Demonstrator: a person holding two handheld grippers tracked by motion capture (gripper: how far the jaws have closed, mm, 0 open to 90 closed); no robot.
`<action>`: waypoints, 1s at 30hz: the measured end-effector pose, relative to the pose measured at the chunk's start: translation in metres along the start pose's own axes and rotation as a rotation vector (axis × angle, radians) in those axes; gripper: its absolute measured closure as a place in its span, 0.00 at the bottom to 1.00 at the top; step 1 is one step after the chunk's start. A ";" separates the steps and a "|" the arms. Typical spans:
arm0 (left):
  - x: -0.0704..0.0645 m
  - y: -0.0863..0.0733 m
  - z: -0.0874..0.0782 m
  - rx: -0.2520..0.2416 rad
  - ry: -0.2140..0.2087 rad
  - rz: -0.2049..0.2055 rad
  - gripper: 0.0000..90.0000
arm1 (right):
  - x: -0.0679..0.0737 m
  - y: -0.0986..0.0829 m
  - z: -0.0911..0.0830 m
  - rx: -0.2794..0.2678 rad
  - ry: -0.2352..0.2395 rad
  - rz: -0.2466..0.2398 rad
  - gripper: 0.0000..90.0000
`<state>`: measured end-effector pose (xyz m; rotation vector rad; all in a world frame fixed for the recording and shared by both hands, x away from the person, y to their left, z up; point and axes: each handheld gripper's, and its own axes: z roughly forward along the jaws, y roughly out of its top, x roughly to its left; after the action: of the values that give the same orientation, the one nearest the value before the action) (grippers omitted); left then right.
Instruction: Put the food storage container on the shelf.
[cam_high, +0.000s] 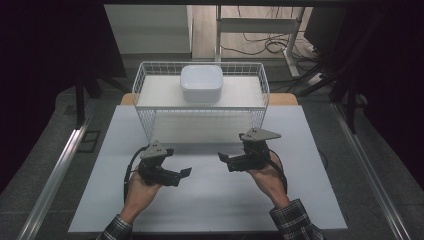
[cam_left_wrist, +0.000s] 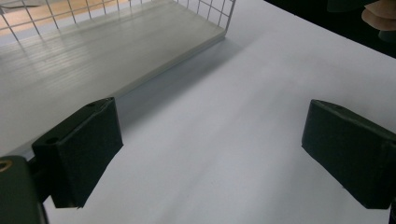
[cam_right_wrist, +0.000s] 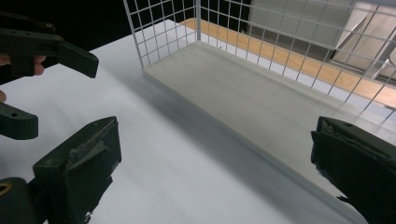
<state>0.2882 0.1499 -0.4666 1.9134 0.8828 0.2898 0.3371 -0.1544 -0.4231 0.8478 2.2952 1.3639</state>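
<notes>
High view shows a big white worktop (cam_high: 210, 200) with a white wire basket (cam_high: 150, 80) at its far end. On the basket's raised shelf sits a white bowl (cam_high: 201, 83) with rounded corners, up off the worktop and well apart from both hands. It looks hard and smooth, so it may be slippery, and it could chip if dropped. It seems light. I think its rim is the best place to pinch it. The left gripper (cam_high: 186, 172) and the right gripper (cam_high: 223, 158) hover low over the worktop near the basket. Both have their fingers (cam_left_wrist: 79, 154) spread wide, holding nothing.
</notes>
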 end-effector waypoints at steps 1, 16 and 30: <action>0.000 -0.001 0.000 0.002 -0.001 0.001 0.05 | 0.001 -0.002 0.000 0.003 0.000 0.005 0.02; -0.007 -0.019 -0.003 0.006 -0.006 -0.005 0.06 | 0.008 -0.019 -0.003 0.038 0.004 0.014 0.02; -0.010 -0.039 -0.010 0.029 0.003 -0.006 0.05 | 0.010 -0.039 -0.009 0.072 -0.001 0.020 0.02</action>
<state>0.2582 0.1604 -0.4933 1.9370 0.8983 0.2776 0.3117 -0.1680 -0.4526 0.8962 2.3538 1.2950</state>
